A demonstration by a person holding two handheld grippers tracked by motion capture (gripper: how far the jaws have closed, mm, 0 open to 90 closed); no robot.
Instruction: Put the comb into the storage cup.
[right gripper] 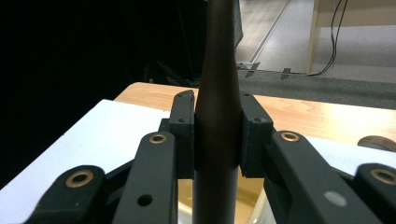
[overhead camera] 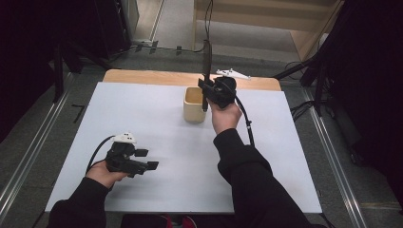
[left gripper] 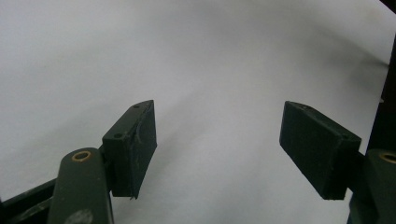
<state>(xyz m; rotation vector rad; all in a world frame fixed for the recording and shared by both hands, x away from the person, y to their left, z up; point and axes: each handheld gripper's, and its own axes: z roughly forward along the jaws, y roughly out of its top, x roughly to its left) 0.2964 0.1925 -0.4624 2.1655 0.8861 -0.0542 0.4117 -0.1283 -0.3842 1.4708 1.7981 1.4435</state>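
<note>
A beige cup (overhead camera: 194, 105) stands on the white table top (overhead camera: 142, 118), a little beyond the middle. My right gripper (overhead camera: 205, 88) is at the cup's right rim, shut on a long dark handle (overhead camera: 206, 59) that stands upright, its lower end reaching into the cup. In the right gripper view the pads (right gripper: 182, 133) press both sides of the dark handle (right gripper: 217, 79), and the cup's pale inside shows below. My left gripper (overhead camera: 146, 159) rests low at the near left of the table, open. The left gripper view shows its jaws wide apart with nothing between the pads (left gripper: 135, 144).
A white bracket-like part (overhead camera: 233, 73) lies on the bare wooden strip (overhead camera: 142, 76) at the table's far edge. Dark stands and cables surround the table. A cable (overhead camera: 244, 114) trails from the right gripper along the forearm.
</note>
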